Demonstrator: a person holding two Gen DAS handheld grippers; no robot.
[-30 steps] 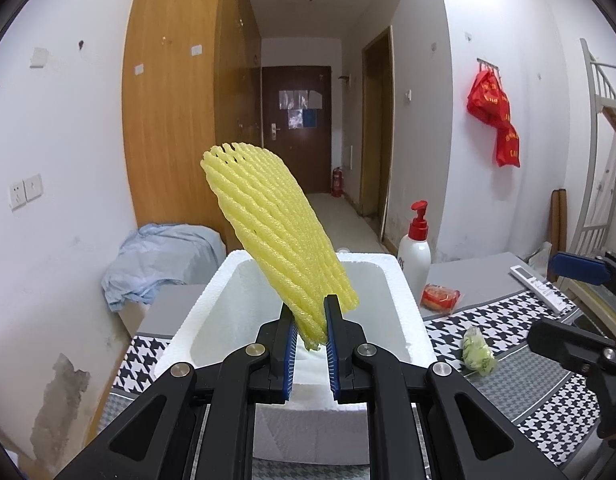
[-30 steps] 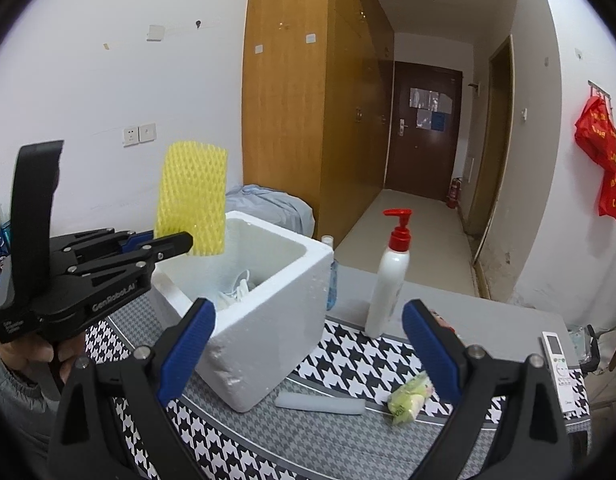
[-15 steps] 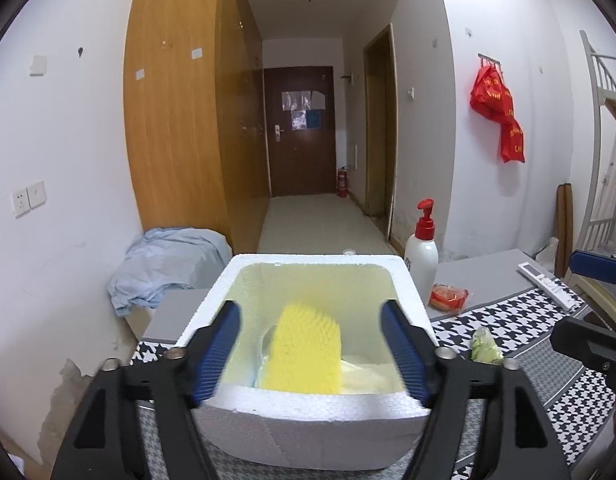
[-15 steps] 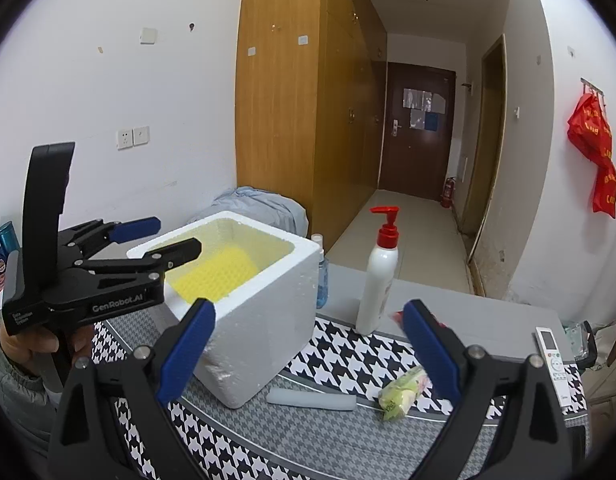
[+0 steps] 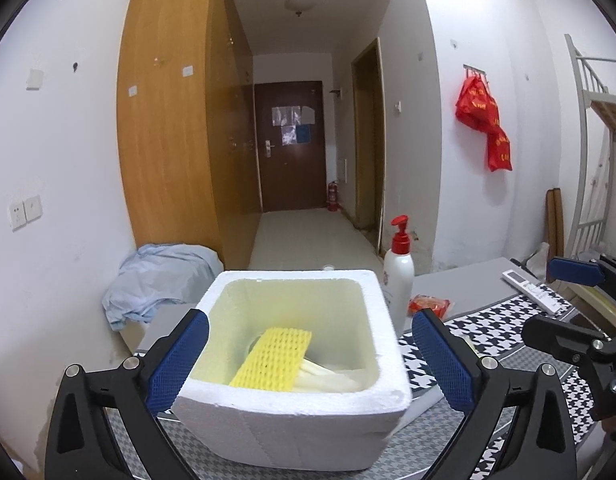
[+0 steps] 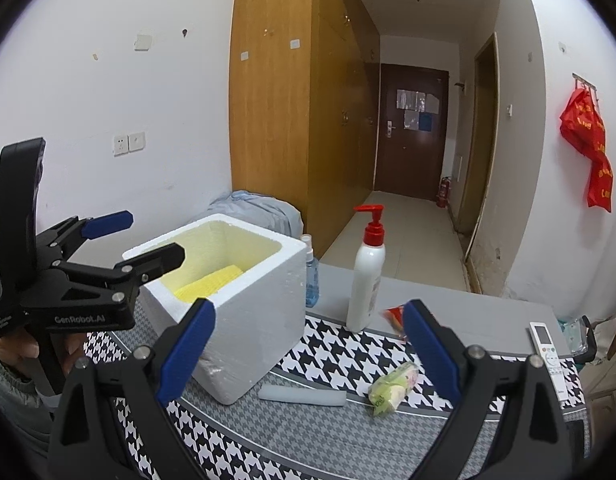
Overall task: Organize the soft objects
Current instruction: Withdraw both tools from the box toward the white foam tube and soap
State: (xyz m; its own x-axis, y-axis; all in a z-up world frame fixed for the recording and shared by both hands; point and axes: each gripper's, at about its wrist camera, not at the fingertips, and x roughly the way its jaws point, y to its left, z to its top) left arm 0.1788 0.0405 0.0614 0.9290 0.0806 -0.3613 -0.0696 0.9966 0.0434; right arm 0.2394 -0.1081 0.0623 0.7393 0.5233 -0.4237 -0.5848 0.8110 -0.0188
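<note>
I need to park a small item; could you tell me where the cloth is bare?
Bare checked cloth lies between the foam box and lotion bottle, and in front of the white foam strip. It is crowded around the green packet.

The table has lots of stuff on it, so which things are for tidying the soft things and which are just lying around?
For the job:
yellow foam net sleeve
white foam box
white foam tube
crumpled green-yellow soft wrap
left gripper, right gripper, both open

Just lying about:
white pump bottle with red top
white remote control
red snack packet
</note>
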